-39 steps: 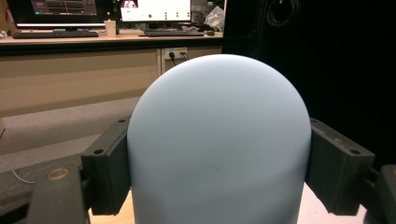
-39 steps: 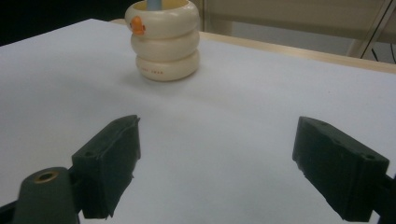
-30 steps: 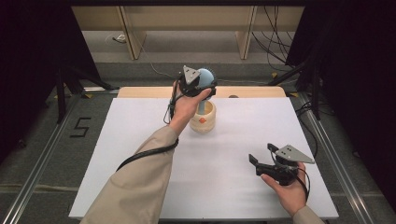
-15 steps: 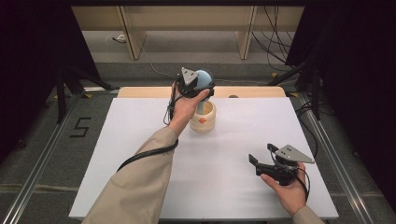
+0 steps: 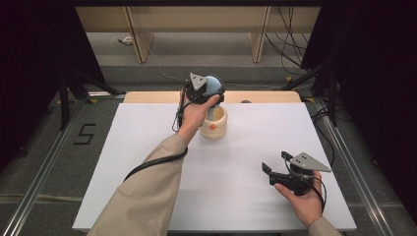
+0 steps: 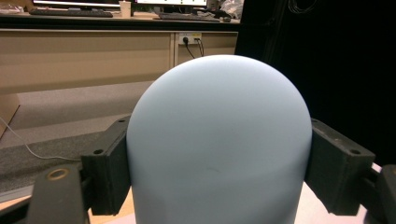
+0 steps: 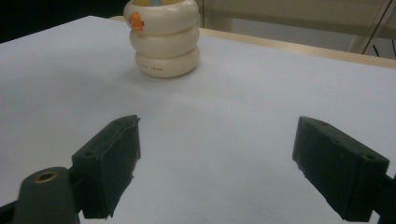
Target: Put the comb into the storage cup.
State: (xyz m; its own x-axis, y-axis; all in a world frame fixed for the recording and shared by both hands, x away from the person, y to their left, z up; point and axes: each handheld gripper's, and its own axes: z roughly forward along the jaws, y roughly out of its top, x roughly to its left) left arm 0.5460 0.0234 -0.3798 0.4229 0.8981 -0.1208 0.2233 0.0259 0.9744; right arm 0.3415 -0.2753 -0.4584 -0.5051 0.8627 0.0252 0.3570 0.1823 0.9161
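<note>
A cream ring-shaped stacking toy (image 5: 214, 124) with an orange mark stands at the back middle of the white table (image 5: 147, 147). From its centre rises a pale blue piece with a domed top (image 5: 214, 87). My left gripper (image 5: 210, 93) is shut on that blue dome (image 6: 219, 144), both black pads pressing its sides. Near the front right, my right gripper (image 5: 276, 166) hovers low over the table, open, with nothing between its jaws. In the right gripper view the cream toy (image 7: 162, 39) sits ahead and left of my right gripper (image 7: 215, 158).
A wooden strip (image 5: 265, 97) edges the table's far side. Beyond it are wooden bench legs (image 5: 137, 34) and cables on the floor (image 5: 290, 49). Dark curtains flank both sides. A floor mark "5" (image 5: 84, 133) lies to the left.
</note>
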